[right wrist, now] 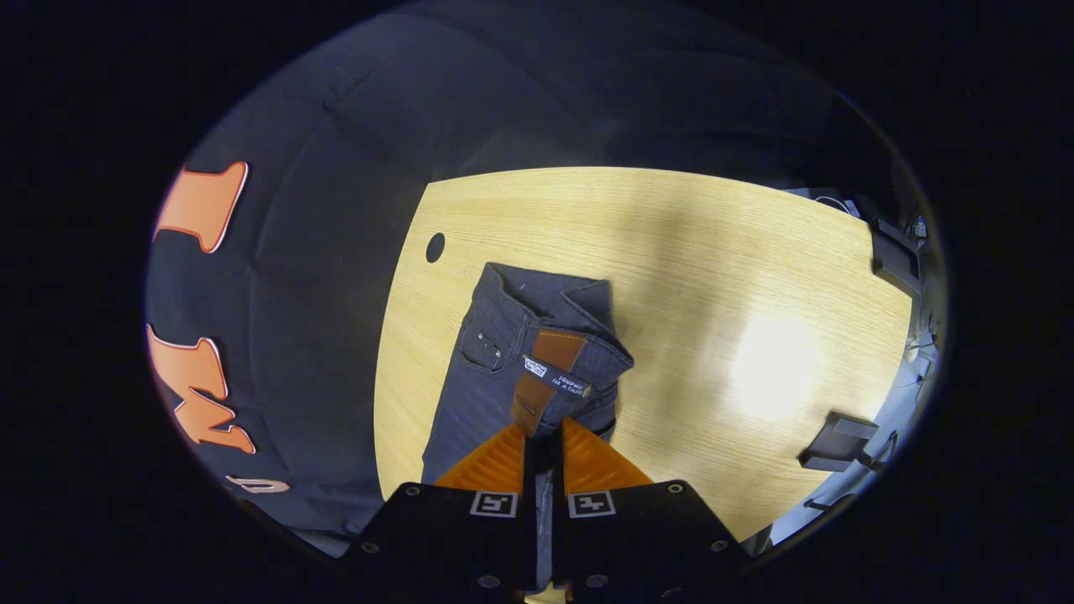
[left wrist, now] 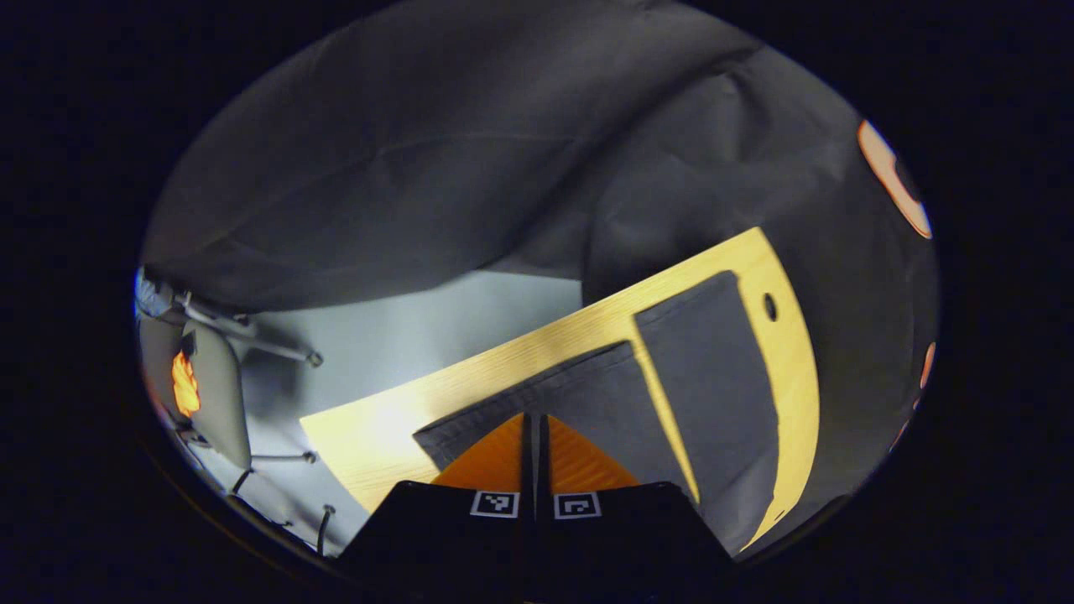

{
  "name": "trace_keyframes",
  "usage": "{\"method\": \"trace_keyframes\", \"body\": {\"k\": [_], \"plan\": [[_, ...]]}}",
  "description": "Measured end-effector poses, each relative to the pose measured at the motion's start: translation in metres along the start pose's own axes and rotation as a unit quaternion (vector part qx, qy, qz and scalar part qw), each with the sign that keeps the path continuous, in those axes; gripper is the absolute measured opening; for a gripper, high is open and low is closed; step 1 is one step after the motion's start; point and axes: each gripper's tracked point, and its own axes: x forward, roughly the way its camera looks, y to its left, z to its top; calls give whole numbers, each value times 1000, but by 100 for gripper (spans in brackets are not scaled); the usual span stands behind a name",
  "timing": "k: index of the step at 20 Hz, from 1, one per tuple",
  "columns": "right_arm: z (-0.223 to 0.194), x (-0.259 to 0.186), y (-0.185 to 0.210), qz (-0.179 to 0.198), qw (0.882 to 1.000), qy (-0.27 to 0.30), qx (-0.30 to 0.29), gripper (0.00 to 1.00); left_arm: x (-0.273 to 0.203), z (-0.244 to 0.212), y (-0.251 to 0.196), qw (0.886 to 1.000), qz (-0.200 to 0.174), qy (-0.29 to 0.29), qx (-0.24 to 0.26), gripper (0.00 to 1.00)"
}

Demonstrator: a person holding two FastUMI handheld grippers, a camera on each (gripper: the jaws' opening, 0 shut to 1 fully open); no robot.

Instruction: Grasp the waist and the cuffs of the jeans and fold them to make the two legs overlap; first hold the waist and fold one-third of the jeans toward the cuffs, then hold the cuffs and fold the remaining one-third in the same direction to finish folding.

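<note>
Left gripper (left wrist: 532,428): we see the fingers nearly together over a jeans leg cuff (left wrist: 503,403); a pinch looks likely, but we cannot tell. Right gripper (right wrist: 541,436) is clamped on the waistband (right wrist: 537,394) by the brown patch (right wrist: 550,356), whose writing is too small to read. The jeans (right wrist: 487,377) lie on the wooden table (right wrist: 713,252), with bare tabletop to the right.

Right gripper view: bare tabletop (right wrist: 713,252) open across upper and right frame, wide passage. Jeans (right wrist: 503,352) lie left of centre, waist bunched; narrow bare strip on their left, round cable hole (right wrist: 435,247) at upper left. Dark boxes at right table edge (right wrist: 894,252) and lower right (right wrist: 835,445).

Left gripper view: office chair (left wrist: 210,394) on floor, lower left, well apart from table.
</note>
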Motion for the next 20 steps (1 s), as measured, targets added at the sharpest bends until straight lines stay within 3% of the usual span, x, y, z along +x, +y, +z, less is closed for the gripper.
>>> {"method": "trace_keyframes", "body": {"k": [1,2,6,8,10,14,16,20], "plan": [[1,0,0,0,1000,-1,2,8,9,-10,11,1000,13,24,-8,1],[0,-1,0,0,1000,0,2,8,17,-13,25,999,28,26,-12,12],[0,-1,-2,-5,1000,-1,5,8,29,-24,63,994,103,41,-5,94],[0,-2,-1,-7,1000,-2,6,8,29,-17,63,993,113,26,19,88],[0,-1,-1,-9,1000,0,4,8,31,-14,56,993,113,18,19,89],[0,1,-2,-12,1000,1,3,8,46,-8,37,998,68,-7,6,14],[1,0,-1,-10,1000,0,5,8,33,-7,24,1000,25,-3,-9,4],[2,0,3,1,1000,1,9,7,8,10,-11,998,-56,-26,-21,4]]}}
